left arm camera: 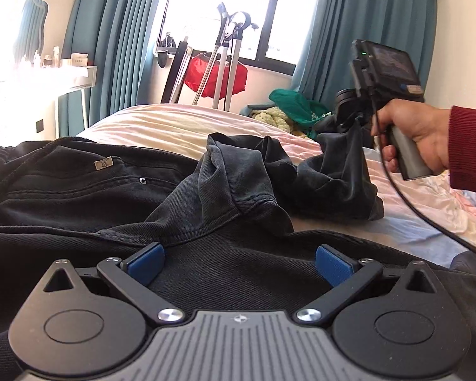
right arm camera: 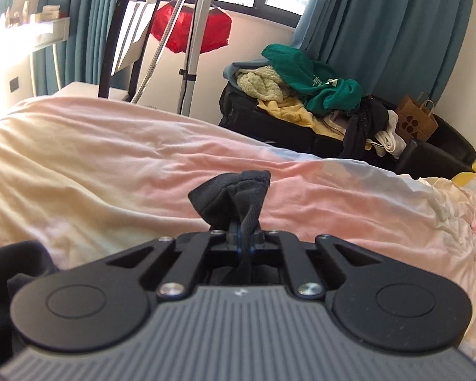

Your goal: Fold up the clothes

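Black jeans (left arm camera: 111,187) lie crumpled on the bed, waistband and metal tag at the left, one leg bunched toward the right. My left gripper (left arm camera: 239,265) is open, its blue pads (left arm camera: 149,262) spread above the dark denim. My right gripper (right arm camera: 241,238) is shut on a fold of the jeans' hem (right arm camera: 234,197) and holds it above the sheet. In the left wrist view the right gripper (left arm camera: 349,127) shows at the right, held by a hand, with the jeans' leg hanging from it.
The bed has a pink and cream sheet (right arm camera: 111,158). Beyond its far edge stand an open black suitcase with a clothes pile (right arm camera: 301,95), a brown paper bag (right arm camera: 415,120), a metal stand with a red cloth (right arm camera: 190,28), teal curtains and a white shelf (left arm camera: 76,76).
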The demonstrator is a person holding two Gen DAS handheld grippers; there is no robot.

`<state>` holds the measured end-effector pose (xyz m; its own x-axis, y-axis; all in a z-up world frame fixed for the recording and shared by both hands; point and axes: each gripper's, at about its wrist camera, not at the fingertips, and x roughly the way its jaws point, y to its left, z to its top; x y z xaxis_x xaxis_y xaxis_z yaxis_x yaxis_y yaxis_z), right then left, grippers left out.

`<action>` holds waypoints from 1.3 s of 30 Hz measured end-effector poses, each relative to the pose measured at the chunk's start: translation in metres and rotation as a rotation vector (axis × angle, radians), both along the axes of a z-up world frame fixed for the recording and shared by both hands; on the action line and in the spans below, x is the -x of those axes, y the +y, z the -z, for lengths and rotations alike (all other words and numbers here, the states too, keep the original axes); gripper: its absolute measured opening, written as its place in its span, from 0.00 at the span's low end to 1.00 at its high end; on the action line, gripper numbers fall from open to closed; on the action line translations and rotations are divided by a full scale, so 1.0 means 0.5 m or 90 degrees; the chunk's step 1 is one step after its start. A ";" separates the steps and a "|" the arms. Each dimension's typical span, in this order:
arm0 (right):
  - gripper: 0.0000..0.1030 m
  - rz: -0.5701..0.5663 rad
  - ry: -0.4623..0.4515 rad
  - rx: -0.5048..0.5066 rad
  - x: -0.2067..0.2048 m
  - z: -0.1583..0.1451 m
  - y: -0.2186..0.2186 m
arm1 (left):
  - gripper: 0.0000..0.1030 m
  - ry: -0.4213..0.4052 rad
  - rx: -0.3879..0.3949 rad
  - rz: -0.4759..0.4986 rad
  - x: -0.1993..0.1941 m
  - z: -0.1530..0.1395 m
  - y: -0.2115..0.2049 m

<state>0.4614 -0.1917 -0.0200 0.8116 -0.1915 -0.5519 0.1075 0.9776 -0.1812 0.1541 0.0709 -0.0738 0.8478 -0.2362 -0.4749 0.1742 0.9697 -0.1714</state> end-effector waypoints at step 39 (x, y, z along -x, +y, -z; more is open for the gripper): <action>0.06 0.407 -0.043 -0.388 0.396 0.116 -0.742 | 1.00 0.010 0.000 -0.024 0.022 -0.009 -0.015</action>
